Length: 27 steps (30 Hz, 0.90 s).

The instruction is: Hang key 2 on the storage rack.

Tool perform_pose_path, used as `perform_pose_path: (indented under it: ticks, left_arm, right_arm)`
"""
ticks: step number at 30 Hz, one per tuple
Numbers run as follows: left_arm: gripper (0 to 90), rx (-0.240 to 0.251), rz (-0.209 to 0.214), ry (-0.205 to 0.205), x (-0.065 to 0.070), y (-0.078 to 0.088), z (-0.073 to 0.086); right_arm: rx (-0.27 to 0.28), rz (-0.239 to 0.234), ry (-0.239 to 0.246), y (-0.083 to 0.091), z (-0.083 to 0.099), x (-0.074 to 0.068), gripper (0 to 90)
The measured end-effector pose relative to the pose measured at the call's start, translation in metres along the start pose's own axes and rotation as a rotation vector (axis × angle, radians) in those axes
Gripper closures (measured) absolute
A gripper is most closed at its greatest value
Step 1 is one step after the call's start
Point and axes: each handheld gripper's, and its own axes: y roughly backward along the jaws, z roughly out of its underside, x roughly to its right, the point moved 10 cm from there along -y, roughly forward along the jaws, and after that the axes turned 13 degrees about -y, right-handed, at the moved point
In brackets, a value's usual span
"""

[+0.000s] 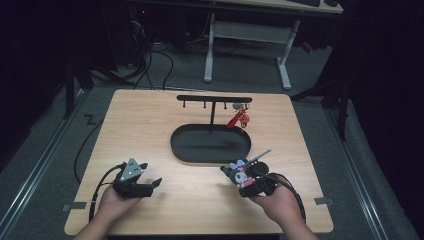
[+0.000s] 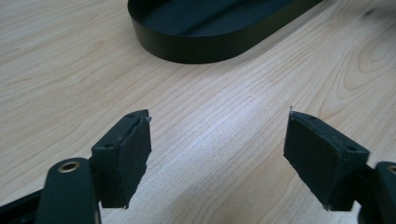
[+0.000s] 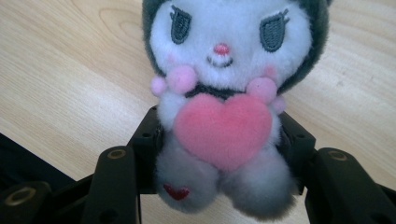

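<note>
My right gripper (image 3: 219,140) is shut on a small plush doll (image 3: 224,88) with a white face, dark grey hood and a pink heart on its chest; the jaws press on its body from both sides. In the high view the plush doll (image 1: 240,172) sits at the tip of the right gripper (image 1: 245,179), just off the table near the front right, with a thin silver chain sticking up from it. My left gripper (image 1: 150,186) rests at the front left, and in its own view the left gripper (image 2: 217,149) stands open with bare wood between the fingers.
A black oval tray (image 1: 180,150) lies mid-table, with a black T-shaped hanger stand (image 1: 214,99) rising from it. A red charm (image 1: 239,119) hangs from a hook at the stand's right end. The tray's wall (image 2: 196,44) lies ahead of the left gripper. Cables trail off the front edge.
</note>
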Motion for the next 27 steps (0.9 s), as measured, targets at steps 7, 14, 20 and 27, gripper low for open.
perform_pose_path:
  ticks: [7, 14, 20, 27]
  left_arm:
    - [21.6, -0.003, -0.010, -0.013, 0.000, -0.001, 0.001]
    - [20.9, -0.006, -0.008, -0.020, 0.001, -0.001, 0.001]
    - [20.0, -0.013, -0.008, -0.023, 0.001, -0.002, 0.002]
    - [19.9, -0.014, -0.008, -0.024, 0.001, -0.001, 0.003]
  right_arm:
    - [0.014, 0.012, 0.002, 0.011, -0.014, 0.002, 47.4]
    - [0.026, 0.012, 0.005, 0.019, -0.025, 0.000, 47.4]
    - [0.046, 0.012, -0.002, 0.027, -0.038, -0.003, 47.4]
    - [0.060, 0.010, -0.007, 0.036, -0.053, -0.004, 47.4]
